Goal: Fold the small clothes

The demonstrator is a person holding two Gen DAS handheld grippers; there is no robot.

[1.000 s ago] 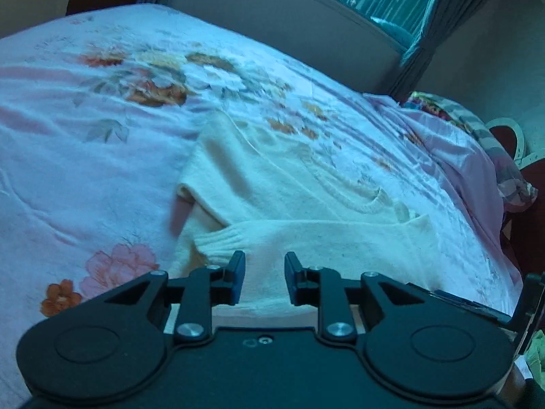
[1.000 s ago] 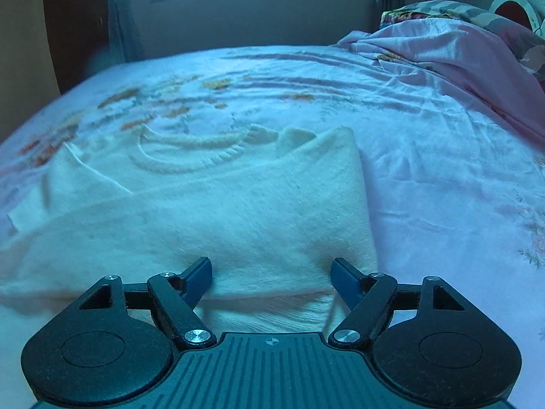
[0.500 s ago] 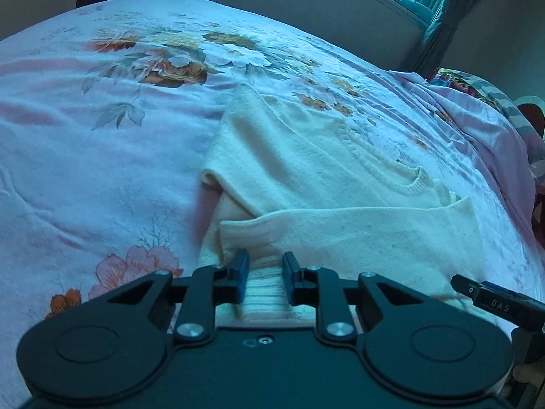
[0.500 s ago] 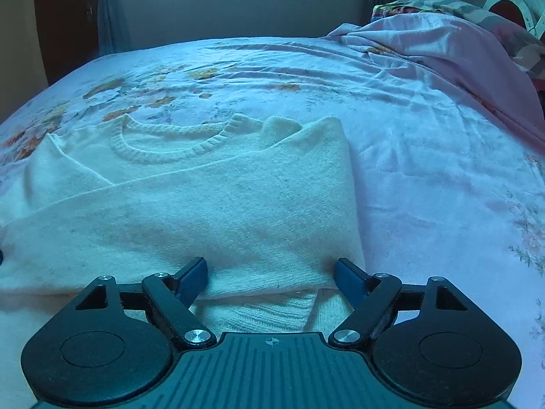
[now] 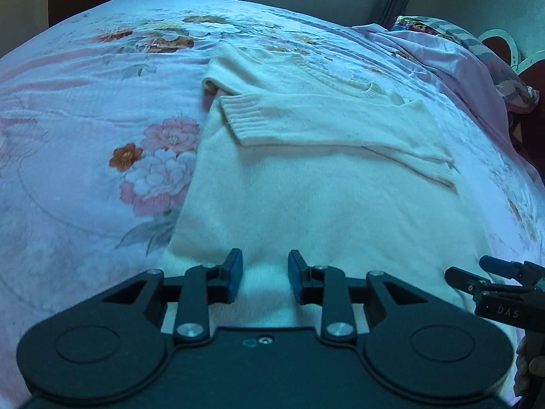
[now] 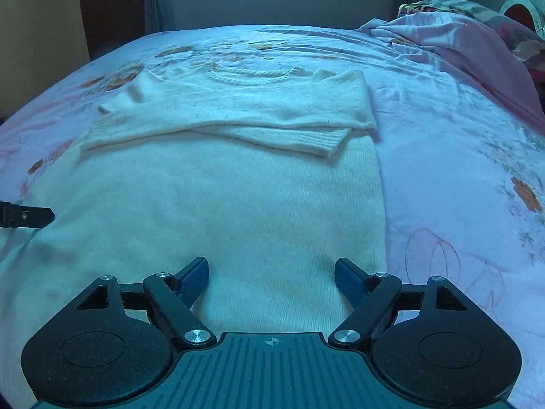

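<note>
Cream knit sweater [image 5: 316, 184] lies flat on the bed, on a pink floral bedsheet [image 5: 85, 143], neckline at the far end, hem toward the cameras. Both sleeves are folded in across the chest: left sleeve [image 5: 391, 138] runs across w/ its ribbed cuff near the sweater's right edge, and the right sleeve [image 5: 259, 116] lies over it, ribbed cuff ending near the left edge. In the right wrist view the same stack shows as two crossed bands, one cuff [image 6: 320, 141] poking out below the other near the right side.

Left gripper [image 5: 265, 272] sits low over the hem area, nr the sweater's left side; jaws parted w/ a moderate gap, nothing between them but fabric below. Can't tell if the tips touch the knit.

Right gripper [image 6: 271, 274] is over the hem toward the sweater's right edge; jaws spread wide, nothing held. It also shows at the right edge of the left wrist view [image 5: 490, 272], just beside the sweater's lower right corner. A left gripper finger tip pokes in at the left edge of the right wrist view.

Bunched pink blanket [image 6: 470, 44] lies at the far right of the bed, well apart from the sweater, w/ a patterned pillow [image 5: 477, 44] behind it.
</note>
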